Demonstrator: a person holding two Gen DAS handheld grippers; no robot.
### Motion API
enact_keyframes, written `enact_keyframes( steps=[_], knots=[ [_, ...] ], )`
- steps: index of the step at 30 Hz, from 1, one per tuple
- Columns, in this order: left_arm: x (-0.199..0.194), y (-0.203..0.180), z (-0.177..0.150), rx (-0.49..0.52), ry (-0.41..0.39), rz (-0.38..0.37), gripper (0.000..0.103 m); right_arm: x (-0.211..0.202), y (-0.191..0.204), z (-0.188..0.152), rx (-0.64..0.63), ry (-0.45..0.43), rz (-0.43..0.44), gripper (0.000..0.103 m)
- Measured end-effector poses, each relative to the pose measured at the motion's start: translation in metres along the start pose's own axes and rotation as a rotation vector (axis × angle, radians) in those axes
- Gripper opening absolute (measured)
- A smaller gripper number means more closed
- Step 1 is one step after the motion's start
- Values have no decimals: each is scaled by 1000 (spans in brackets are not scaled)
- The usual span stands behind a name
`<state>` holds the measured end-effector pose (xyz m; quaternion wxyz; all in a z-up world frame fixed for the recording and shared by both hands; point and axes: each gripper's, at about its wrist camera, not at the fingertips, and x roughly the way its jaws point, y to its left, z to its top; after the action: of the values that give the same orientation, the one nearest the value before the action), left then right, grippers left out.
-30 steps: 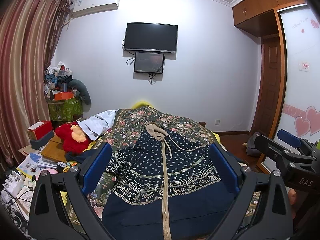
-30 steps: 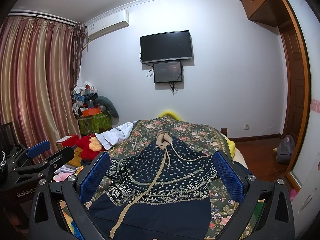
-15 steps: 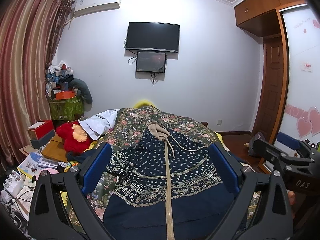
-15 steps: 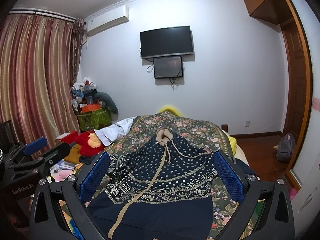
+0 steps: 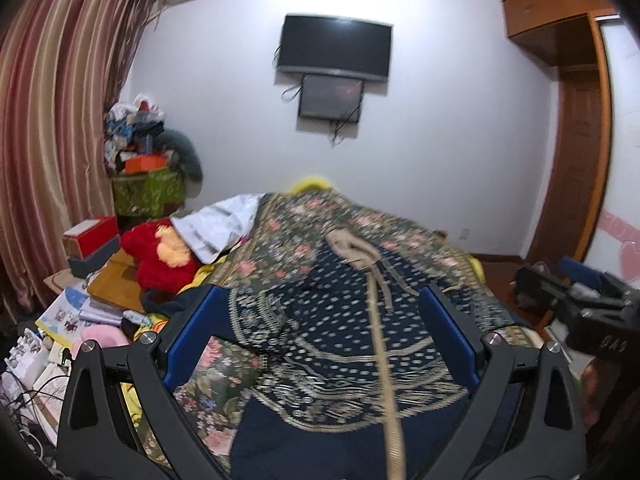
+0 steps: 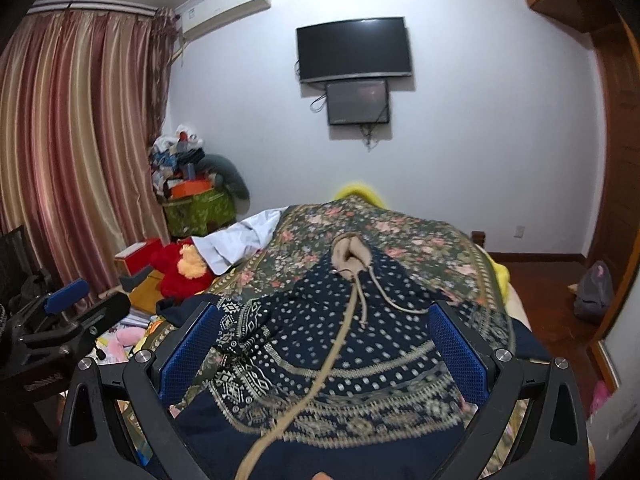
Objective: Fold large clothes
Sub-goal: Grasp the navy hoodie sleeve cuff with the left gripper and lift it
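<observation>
Since it sprawls across the bed (image 6: 420,236), hood (image 6: 350,254) at the far end, the hoodie (image 6: 352,344) should handle as soft and bulky; hem corners or sleeve (image 6: 240,332) look the best holds. Both the left gripper (image 5: 320,336) and right gripper (image 6: 324,344) hover released. Lettering on each is too blurred to read.

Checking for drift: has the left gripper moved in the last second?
Yes. The left gripper has swung left: the TV sits further right in its view.

We see navy patterned hooded garment (image 6: 344,344) spread flat on bed, beige hood far end, ahead between our claw's fingers.
</observation>
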<state>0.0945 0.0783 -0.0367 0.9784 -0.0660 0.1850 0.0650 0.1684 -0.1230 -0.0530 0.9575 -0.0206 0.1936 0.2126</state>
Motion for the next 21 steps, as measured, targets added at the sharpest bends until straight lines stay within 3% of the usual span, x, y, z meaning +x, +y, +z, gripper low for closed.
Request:
enact_keyframes(
  steps=[3, 7, 14, 17, 21],
  knots=[
    [35, 24, 1, -16, 62, 18, 99, 41, 10, 10, -32, 36, 21, 103],
    [93, 75, -4, -109, 166, 47, 99, 108, 16, 18, -69, 125, 60, 103],
    [185, 145, -39, -191, 393, 151, 99, 215, 15, 7, -67, 307, 58, 103],
    [214, 169, -59, -268, 494, 124, 99, 274, 9, -9, -52, 441, 57, 103],
    [243, 191, -80, -405, 603, 10, 94, 336, 7, -40, -61, 598, 49, 103]
  ],
)
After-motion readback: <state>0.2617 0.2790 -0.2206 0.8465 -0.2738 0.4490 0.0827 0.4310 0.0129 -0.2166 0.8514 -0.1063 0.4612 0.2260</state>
